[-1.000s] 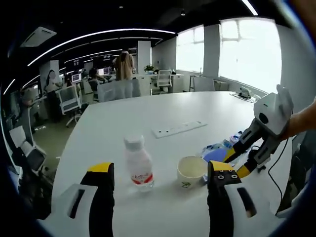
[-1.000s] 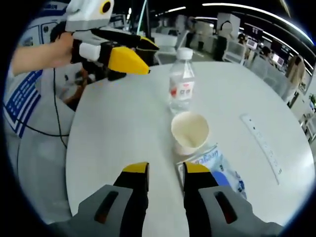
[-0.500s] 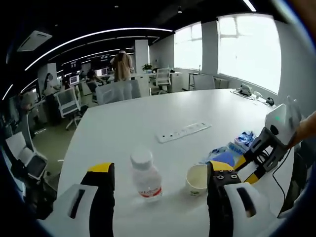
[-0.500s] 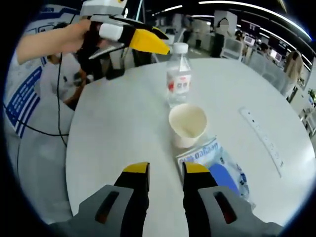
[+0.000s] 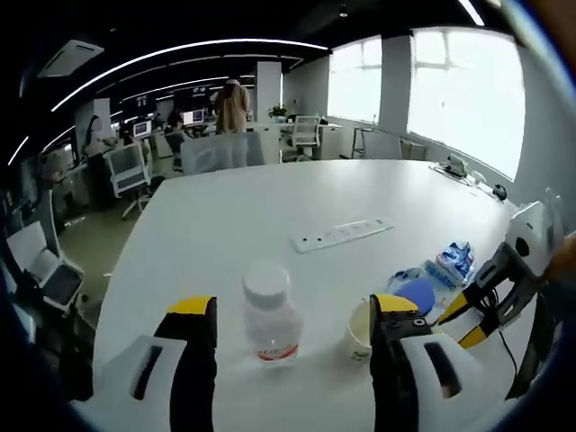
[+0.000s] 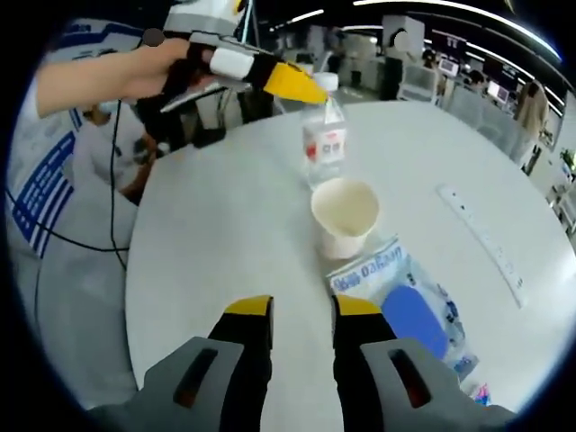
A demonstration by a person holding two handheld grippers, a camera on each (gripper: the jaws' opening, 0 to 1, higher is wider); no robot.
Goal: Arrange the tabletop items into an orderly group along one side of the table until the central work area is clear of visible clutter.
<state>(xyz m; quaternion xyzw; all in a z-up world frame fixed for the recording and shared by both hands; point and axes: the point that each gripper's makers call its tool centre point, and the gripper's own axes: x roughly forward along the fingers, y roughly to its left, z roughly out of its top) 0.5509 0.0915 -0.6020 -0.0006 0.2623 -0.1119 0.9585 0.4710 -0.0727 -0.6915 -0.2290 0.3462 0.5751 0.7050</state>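
Note:
A clear water bottle (image 5: 269, 317) with a white cap and red label stands on the white table (image 5: 234, 216). My left gripper (image 5: 293, 306) is open, its yellow-tipped jaws spread to either side of the bottle without touching it. A white paper cup (image 5: 359, 330) stands just right of the bottle, and a blue-and-white packet (image 5: 419, 286) lies beyond it. In the right gripper view, the bottle (image 6: 326, 141), cup (image 6: 345, 212) and packet (image 6: 403, 301) lie in a row. My right gripper (image 6: 303, 308) is narrowly open, holds nothing and hovers left of the packet. The left gripper (image 6: 270, 76) reaches the bottle's cap.
A white power strip (image 5: 342, 234) lies further out on the table, also seen as the power strip (image 6: 482, 245). The right gripper (image 5: 490, 297) hangs at the table's right edge. A person's arm (image 6: 99, 76) holds the left gripper. Office chairs and desks stand beyond the table.
My left gripper has come closer to the bottle, whose cap now sits level with the jaw tips. The right gripper has edged forward along the packet. Bottle, cup and packet have not moved.

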